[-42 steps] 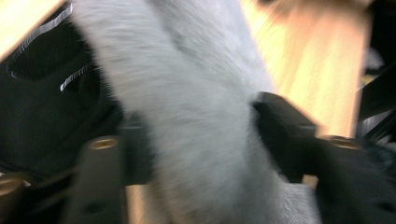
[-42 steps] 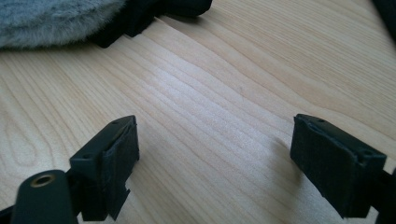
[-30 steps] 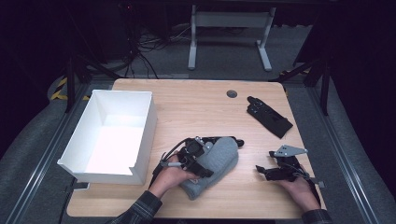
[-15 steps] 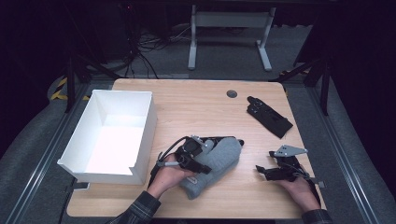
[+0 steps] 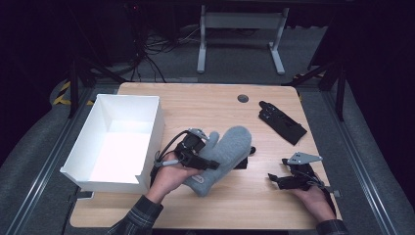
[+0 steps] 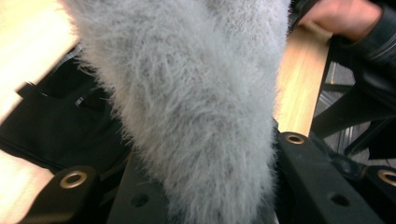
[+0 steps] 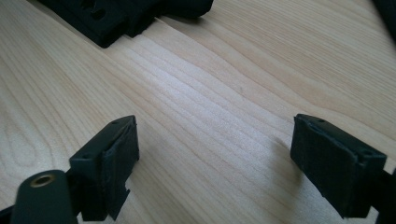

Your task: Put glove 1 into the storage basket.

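Gripping one grey mitten (image 5: 222, 155), left tongs (image 5: 208, 164); one white box (image 5: 117, 139) beside.

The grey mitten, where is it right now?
In the high view, the grey mitten is near the table's middle, clamped in the left gripper, just right of the white box.

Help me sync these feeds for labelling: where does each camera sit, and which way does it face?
High view: above the table's near side, looking forward and down; both forearms, left gripper, right gripper.
Left gripper view: between its jaws, close on the grey mitten.
Right gripper view: low over the table, jaws apart.
Shared: the mitten appears in the high and left gripper views.
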